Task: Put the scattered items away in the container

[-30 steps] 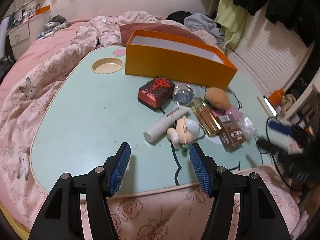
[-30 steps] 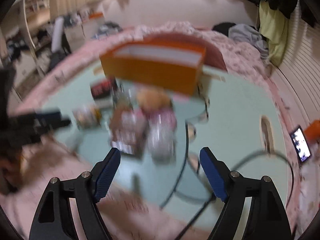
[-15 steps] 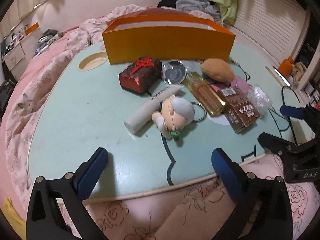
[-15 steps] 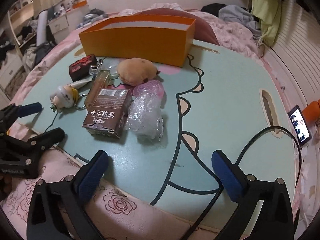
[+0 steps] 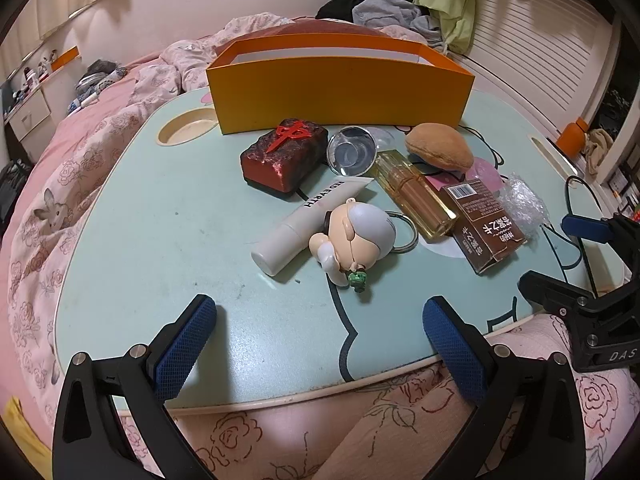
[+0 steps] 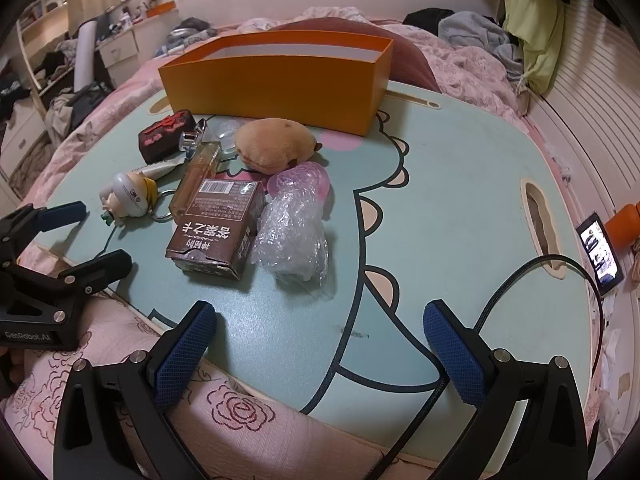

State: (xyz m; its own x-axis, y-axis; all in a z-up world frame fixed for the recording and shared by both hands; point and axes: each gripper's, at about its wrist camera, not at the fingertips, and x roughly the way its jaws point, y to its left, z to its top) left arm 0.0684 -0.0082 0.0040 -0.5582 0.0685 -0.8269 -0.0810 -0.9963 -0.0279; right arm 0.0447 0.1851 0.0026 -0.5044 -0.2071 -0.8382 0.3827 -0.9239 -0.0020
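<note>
— Where do things stand?

— Nothing is in the orange box (image 5: 340,92) yet, as far as I can judge; I can't see its floor. It sits at twelve o'clock on the green lap table (image 5: 160,240), open side up. The clutter lies in a bunch just in front of it.

— And your claws?

— My left claw (image 5: 320,320) hangs over the near edge of the table with its fingers spread wide, holding nothing. My right claw (image 6: 320,320) is the same: fingers wide apart, empty, over the near edge at the right.

— What's closest?

— For the left, the little doll keychain (image 5: 352,240) at twelve o'clock, touching the white tube (image 5: 308,224) at eleven. Past them lie the red block (image 5: 284,160), a clear round lid (image 5: 352,152), the amber bottle (image 5: 416,196) and the tan plush (image 5: 438,152). For the right, the brown carton (image 6: 216,232) at eleven o'clock and the crumpled plastic wrap (image 6: 292,236) at twelve, touching it.

— So which step is this?

— The very start, I'd say: choosing a first piece. The doll is round and leans on the tube, so I should come down straight over its head, pinch across it, lift clear, then carry it over the box's front wall and let go.
</note>
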